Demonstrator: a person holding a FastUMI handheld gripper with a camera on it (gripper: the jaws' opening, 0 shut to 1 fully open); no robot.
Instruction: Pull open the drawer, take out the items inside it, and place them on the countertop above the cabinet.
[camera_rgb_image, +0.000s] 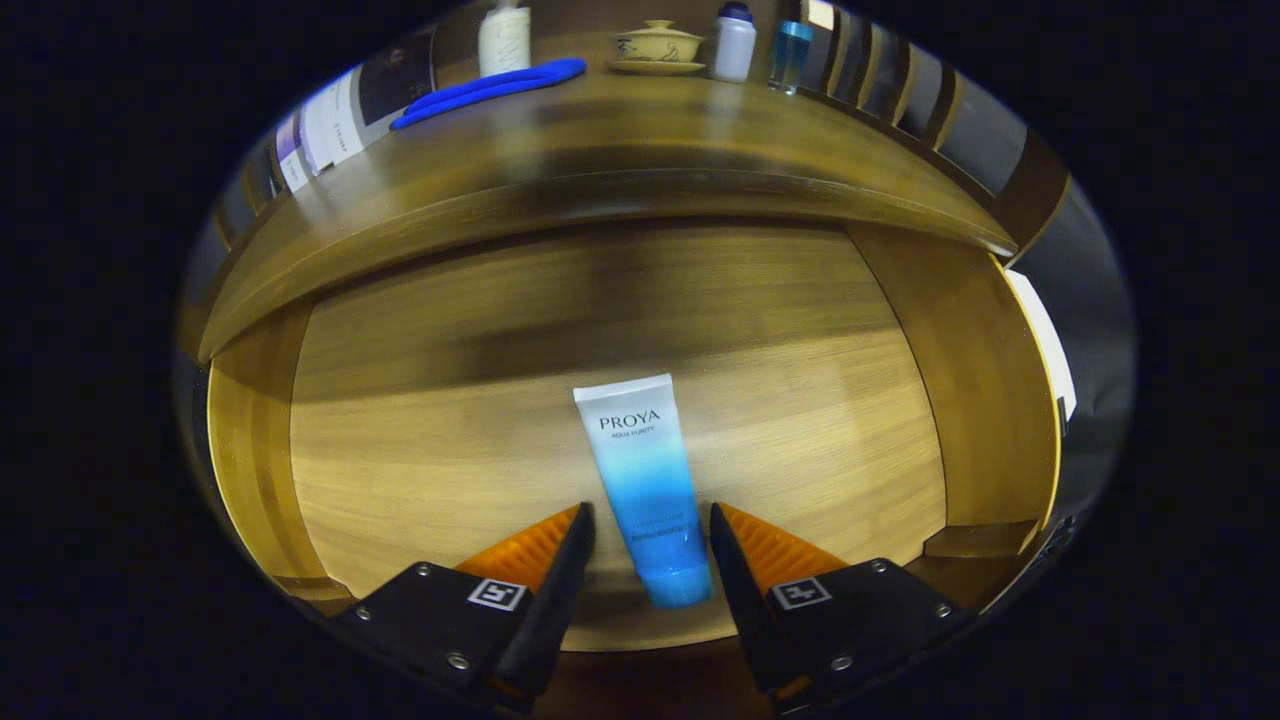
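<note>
The wooden drawer (420, 450) is open; the white-to-blue plastic tube (645, 480) lies inside near its front edge, between the spread tongs (652, 525), ungrasped, not yet on the worktop (600, 150).

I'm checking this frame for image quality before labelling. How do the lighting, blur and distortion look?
Gripper view: fisheye bends the countertop edge and drawer walls into arcs; a shadow band falls across the back of the drawer floor; the tube between the open tongs is sharp and well lit; the bottles at the back look soft.
</note>
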